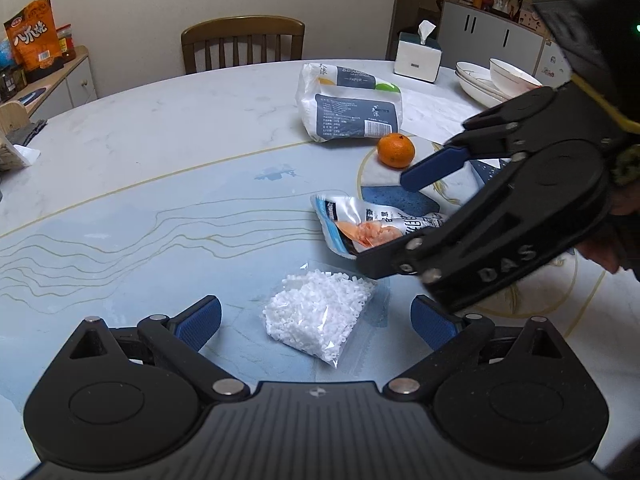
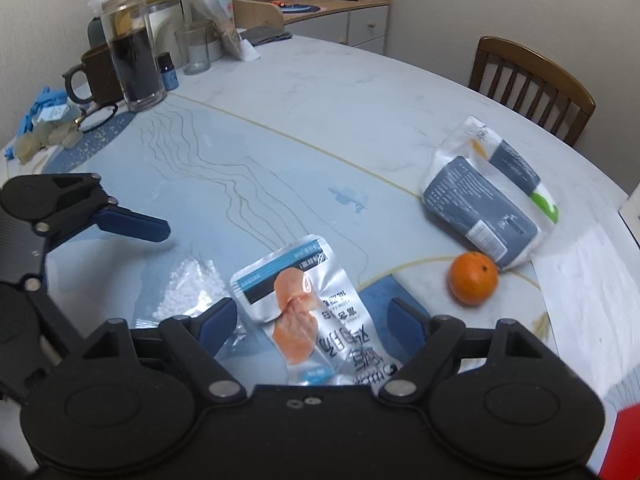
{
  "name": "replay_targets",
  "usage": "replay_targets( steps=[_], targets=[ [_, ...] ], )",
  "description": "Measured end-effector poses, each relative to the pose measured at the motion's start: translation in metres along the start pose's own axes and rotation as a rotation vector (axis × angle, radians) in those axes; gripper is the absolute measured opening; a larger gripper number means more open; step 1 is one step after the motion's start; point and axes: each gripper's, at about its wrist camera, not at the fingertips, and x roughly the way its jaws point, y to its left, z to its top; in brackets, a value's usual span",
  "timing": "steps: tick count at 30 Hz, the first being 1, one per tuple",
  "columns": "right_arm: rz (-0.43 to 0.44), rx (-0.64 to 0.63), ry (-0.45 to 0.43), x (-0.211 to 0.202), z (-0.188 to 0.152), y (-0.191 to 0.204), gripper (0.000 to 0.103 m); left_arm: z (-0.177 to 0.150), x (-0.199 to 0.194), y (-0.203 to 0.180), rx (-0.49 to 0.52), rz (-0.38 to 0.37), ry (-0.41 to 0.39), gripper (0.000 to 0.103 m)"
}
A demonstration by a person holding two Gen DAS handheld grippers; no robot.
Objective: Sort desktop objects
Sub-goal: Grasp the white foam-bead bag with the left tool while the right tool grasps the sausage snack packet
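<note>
A clear bag of white beads (image 1: 320, 316) lies on the table between the open fingers of my left gripper (image 1: 316, 322); it also shows in the right wrist view (image 2: 188, 288). A silver snack pouch with an orange picture (image 2: 308, 312) lies between the open fingers of my right gripper (image 2: 314, 322), which hovers over it; the pouch shows in the left wrist view too (image 1: 360, 228). An orange (image 2: 474, 278) and a grey-white tissue pack (image 2: 488, 200) lie further right. Both grippers are empty.
The round marble table (image 1: 140, 128) carries a tissue box (image 1: 418, 56), stacked plates and a bowl (image 1: 496, 78). In the right wrist view a glass jar (image 2: 134, 64), a brown mug (image 2: 94, 76), a glass (image 2: 196, 50) and blue gloves (image 2: 44, 108) stand far left. A wooden chair (image 1: 242, 42) stands behind.
</note>
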Motion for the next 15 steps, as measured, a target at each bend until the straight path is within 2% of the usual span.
replay_targets(
  steps=[3, 5, 10, 15],
  targets=[
    [-0.003, 0.006, 0.011, 0.008, 0.003, -0.005, 0.082, 0.000, 0.002, 0.001, -0.005, -0.007, 0.003, 0.099],
    [-0.003, 0.003, 0.020, 0.012, 0.003, -0.006, 0.082, 0.000, 0.004, 0.002, -0.004, -0.008, 0.007, 0.092],
    [0.003, 0.015, 0.046, 0.020, 0.001, -0.011, 0.080, 0.000, 0.006, 0.004, -0.010, -0.011, 0.010, 0.082],
    [0.011, 0.023, 0.035, 0.021, 0.002, -0.015, 0.080, 0.000, 0.007, 0.004, -0.005, -0.011, 0.002, 0.074]
  ],
)
